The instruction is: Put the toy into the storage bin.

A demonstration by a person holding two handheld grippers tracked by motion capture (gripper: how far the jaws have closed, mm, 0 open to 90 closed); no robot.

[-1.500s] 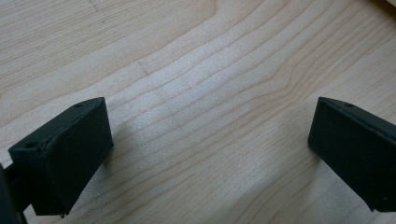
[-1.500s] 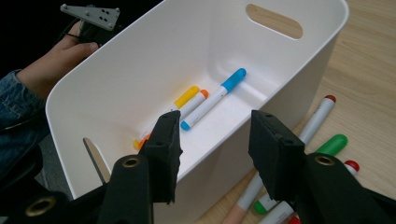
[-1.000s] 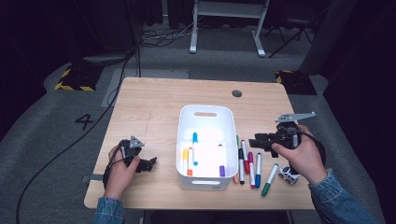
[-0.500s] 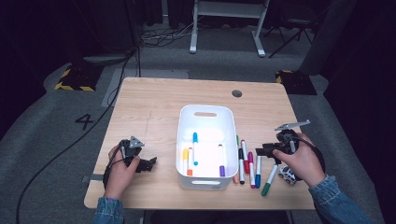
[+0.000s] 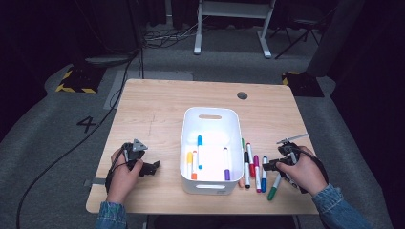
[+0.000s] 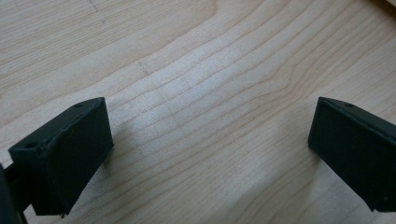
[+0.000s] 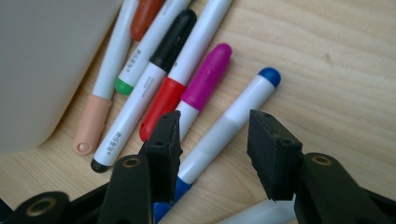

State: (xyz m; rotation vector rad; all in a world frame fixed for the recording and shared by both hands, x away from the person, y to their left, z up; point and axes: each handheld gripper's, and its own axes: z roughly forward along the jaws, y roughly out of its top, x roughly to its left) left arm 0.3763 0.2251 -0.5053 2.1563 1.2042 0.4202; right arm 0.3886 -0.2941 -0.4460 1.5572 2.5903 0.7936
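Item: blue marker (image 7: 233,122), lower centre of the right gripper view, on the worktop (image 7: 336,56) between our right gripper (image 7: 215,149) fingers, apart and not gripping. Risk: inner finger snags the touching magenta marker (image 7: 205,79). Left gripper (image 6: 210,154) fingers apart, idle.

High view looks down over the whole worktop (image 5: 157,114); each gripper view sits close above it, the right sharing the markers (image 7: 205,79).

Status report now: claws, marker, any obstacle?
Right claw open, straddling blue-capped marker. Left claw open, over bare table. Magenta marker close beside target.
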